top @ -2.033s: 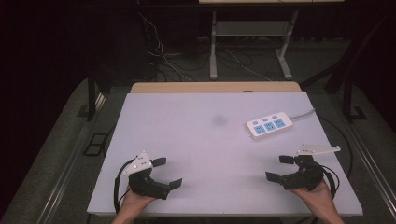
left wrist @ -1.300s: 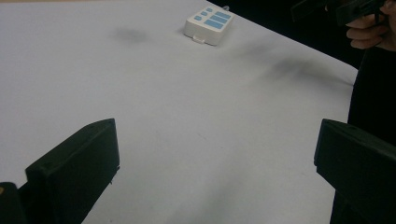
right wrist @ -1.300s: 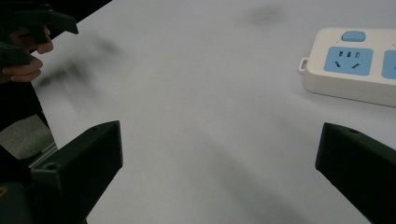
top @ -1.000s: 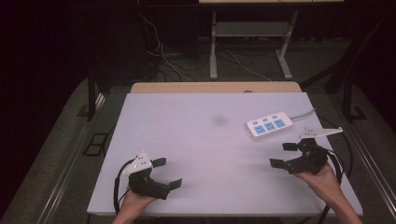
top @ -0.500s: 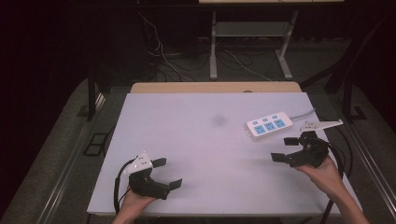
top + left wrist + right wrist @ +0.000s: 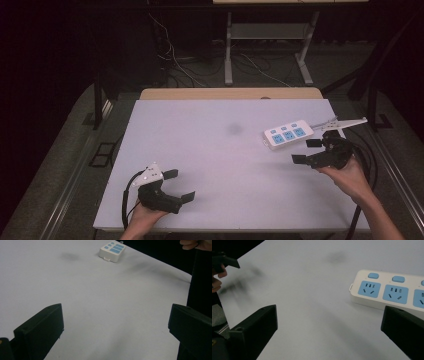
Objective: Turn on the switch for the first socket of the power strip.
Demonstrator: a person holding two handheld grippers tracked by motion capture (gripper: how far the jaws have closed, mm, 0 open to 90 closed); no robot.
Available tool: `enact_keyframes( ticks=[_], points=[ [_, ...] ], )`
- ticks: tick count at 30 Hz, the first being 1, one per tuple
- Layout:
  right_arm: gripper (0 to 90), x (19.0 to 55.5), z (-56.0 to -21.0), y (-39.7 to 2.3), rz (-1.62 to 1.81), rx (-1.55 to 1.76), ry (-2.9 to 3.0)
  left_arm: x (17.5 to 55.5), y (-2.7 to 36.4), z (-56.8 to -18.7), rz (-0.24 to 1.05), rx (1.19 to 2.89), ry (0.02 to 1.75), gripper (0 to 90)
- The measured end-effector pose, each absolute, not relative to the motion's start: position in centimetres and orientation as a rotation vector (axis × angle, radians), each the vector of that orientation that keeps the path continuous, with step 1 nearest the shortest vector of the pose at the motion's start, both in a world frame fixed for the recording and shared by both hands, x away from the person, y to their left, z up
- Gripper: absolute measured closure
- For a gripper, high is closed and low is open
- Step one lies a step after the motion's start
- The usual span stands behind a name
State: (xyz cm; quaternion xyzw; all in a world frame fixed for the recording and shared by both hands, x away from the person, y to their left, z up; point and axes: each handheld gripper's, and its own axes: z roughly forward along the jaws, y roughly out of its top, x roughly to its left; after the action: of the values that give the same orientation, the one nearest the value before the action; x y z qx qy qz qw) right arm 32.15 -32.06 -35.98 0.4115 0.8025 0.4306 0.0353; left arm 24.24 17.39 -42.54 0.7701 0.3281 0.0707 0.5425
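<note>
While the right gripper (image 6: 311, 151) hangs near the table's right edge, its two black jaws stand wide apart and hold nothing. A white power strip (image 6: 288, 134) with blue sockets lies flat on the white table (image 6: 210, 145), just beyond those jaws and slightly to their left, and is not touched by them. In the right gripper view the power strip (image 6: 392, 291) sits ahead and between the jaws toward the right one; three blue sockets and the blue switches above them face upward. A white cable (image 6: 345, 122) leaves the strip's far end and runs off toward the right edge of the table. The left gripper (image 6: 180, 186) rests at the near left corner, well apart from the strip, its jaws likewise spread and empty, with bare tabletop between them. In the left gripper view the strip (image 6: 112, 248) appears far off across the table. A faint dark smudge (image 6: 234, 128) marks the tabletop just left of the strip.
</note>
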Motion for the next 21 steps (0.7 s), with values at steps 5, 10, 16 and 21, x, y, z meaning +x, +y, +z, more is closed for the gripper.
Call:
enact_keyframes(
  ticks=[5,10,16,21],
  points=[
    [0.2,33.1,-35.7,-32.2,1.289,1.268,2.48,24.3,17.4,-42.6,0.167,1.828,0.783,0.0],
    [0.2,33.9,-35.5,-32.3,1.268,1.277,2.483,24.3,17.4,-42.6,0.166,1.829,0.784,0.0],
    [0.2,34.7,-35.5,-32.5,1.245,1.287,2.493,24.3,17.4,-42.6,0.168,1.828,0.786,0.0],
    [0.2,35.4,-35.5,-32.6,1.217,1.298,2.502,24.3,17.4,-42.6,0.167,1.829,0.785,0.0]
  ],
)
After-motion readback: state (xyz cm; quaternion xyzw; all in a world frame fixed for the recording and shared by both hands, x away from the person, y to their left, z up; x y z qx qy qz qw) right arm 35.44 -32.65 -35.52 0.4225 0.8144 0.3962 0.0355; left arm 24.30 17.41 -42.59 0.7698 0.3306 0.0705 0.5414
